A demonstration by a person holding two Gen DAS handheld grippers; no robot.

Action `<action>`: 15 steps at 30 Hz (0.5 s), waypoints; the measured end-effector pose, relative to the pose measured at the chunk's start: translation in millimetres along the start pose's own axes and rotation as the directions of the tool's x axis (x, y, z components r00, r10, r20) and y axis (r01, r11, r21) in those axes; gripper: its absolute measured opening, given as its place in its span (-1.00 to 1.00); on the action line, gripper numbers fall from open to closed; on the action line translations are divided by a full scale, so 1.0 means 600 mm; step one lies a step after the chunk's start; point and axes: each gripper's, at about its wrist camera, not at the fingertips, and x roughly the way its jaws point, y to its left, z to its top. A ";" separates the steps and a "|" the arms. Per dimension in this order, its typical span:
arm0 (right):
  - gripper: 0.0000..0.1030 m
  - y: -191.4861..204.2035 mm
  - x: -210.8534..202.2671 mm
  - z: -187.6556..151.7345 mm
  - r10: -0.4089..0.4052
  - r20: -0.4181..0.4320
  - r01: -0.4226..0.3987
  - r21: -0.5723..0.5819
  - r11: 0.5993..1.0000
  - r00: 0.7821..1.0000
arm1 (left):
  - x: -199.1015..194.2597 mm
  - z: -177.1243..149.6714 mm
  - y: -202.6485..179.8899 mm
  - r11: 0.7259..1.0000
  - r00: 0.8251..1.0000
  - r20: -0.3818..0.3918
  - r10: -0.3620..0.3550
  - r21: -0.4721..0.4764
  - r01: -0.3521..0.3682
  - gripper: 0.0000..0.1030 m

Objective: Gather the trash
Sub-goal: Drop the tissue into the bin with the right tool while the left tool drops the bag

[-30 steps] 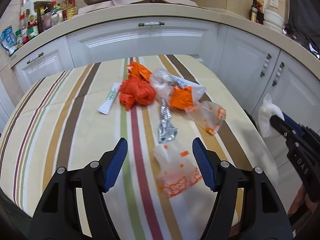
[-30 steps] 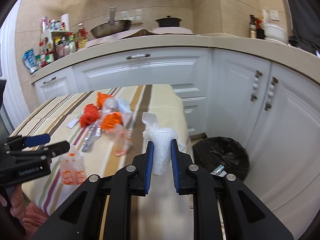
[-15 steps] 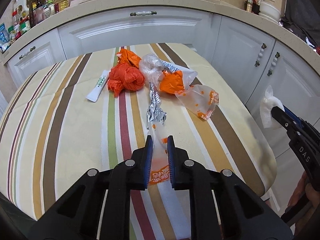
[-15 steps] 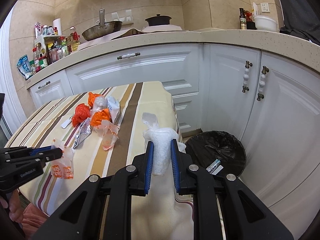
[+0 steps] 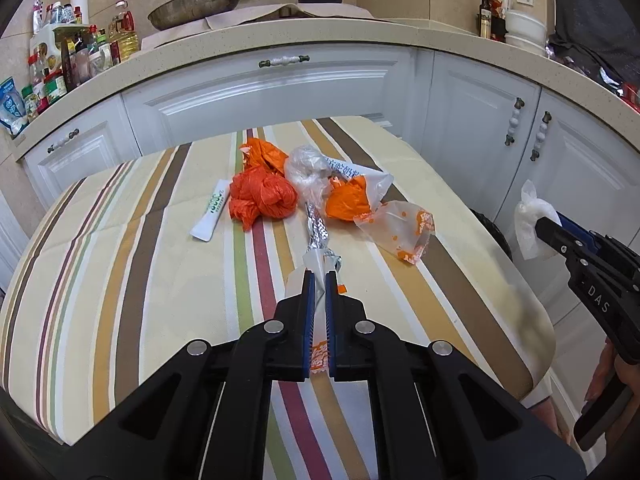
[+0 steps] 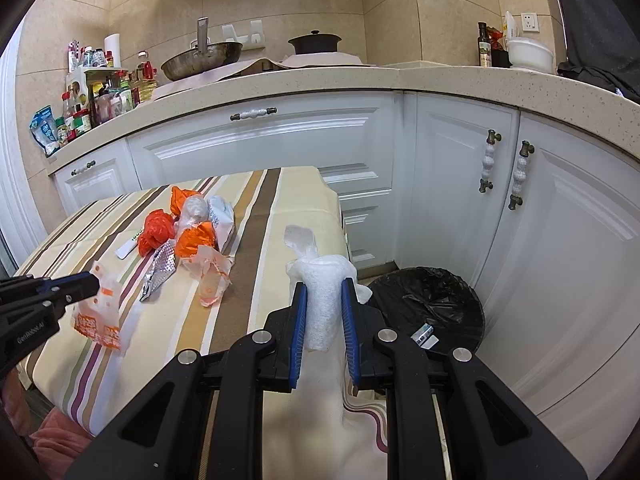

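My left gripper [image 5: 319, 276] is shut on a clear plastic bag with orange print [image 5: 320, 354], lifted just off the striped table [image 5: 120, 280]; the same bag [image 6: 100, 312] hangs from the left gripper [image 6: 90, 284] in the right wrist view. My right gripper [image 6: 323, 286] is shut on a white foam wrap [image 6: 324, 300] beside the table's right edge, and shows in the left wrist view [image 5: 546, 226]. A black-lined trash bin [image 6: 432, 304] stands on the floor to the right. More trash lies mid-table: an orange bag [image 5: 262, 198], a foil wrapper [image 5: 318, 232], a white sachet [image 5: 212, 214].
White cabinets [image 6: 560, 240] and a stone counter [image 5: 320, 36] ring the table closely. A pan, a pot and bottles stand on the counter. Another clear orange-print bag [image 5: 400, 230] lies near the table's right edge. A person's hand [image 5: 600, 372] holds the right gripper.
The left gripper's jaws came together on the clear orange-print bag and lifted it slightly off the table. The right gripper stayed shut on the foam wrap, hardly moving.
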 end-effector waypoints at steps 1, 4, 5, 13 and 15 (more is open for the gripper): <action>-0.64 -0.001 0.001 0.000 -0.001 0.000 0.001 0.000 1.000 1.000 | -0.003 0.003 0.000 1.000 1.000 0.008 0.003 0.001 -0.003 -0.90; -0.64 -0.006 0.000 0.002 -0.010 0.005 0.010 0.002 1.000 1.000 | -0.008 0.011 0.000 1.000 1.000 0.027 0.006 0.003 -0.006 -0.90; -0.64 -0.009 0.000 0.003 -0.016 0.007 0.016 0.003 1.000 1.000 | -0.010 0.015 -0.001 1.000 0.999 0.033 0.007 0.004 -0.007 -0.90; -0.64 -0.038 0.001 0.015 -0.064 0.024 0.063 0.019 0.998 0.998 | -0.009 0.052 -0.034 0.999 0.997 0.075 -0.027 0.041 0.024 -0.90; -0.64 -0.050 0.002 0.020 -0.086 0.032 0.086 0.019 0.996 0.996 | -0.006 0.065 -0.050 0.998 0.995 0.087 -0.048 0.055 0.044 -0.90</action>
